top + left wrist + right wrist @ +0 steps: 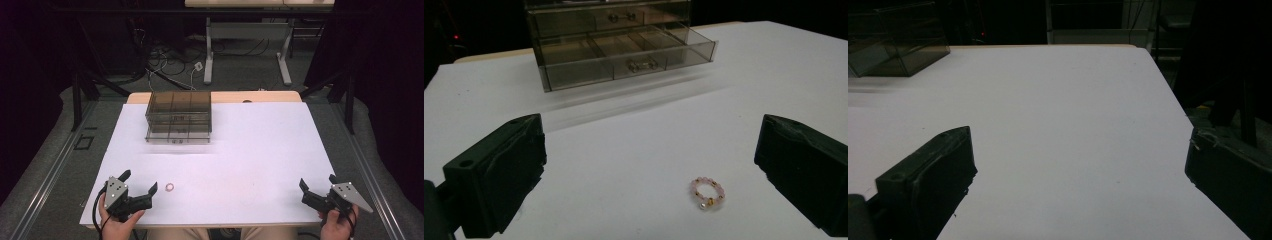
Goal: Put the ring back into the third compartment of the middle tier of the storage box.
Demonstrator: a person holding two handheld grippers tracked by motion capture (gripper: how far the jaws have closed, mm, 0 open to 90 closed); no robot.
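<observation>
One white desk (260, 150) spans the middle of the high view, carrying one smoked-plastic drawer chest (179, 116) at upper centre; in the left gripper view the chest's bottom drawer (629, 62) stands pulled out, its compartments apparently empty. Two grippers wait at the bottom of the frame: the left gripper (140, 184) at lower left and the right gripper (317, 187) at lower right, each with its fingers spread wide and holding nothing. One small pink beaded ring (170, 187) lies flat on the desk just right of the left gripper; in the left gripper view it sits low and right of centre (708, 193), between the two black fingers but touching neither. The work looks to be at its opening step, the approach to the ring. The next move likely calls for lowering the left gripper so its fingers straddle the ring, then closing gently, since so slight a piece could skid away. The open drawer seems the probable destination.
</observation>
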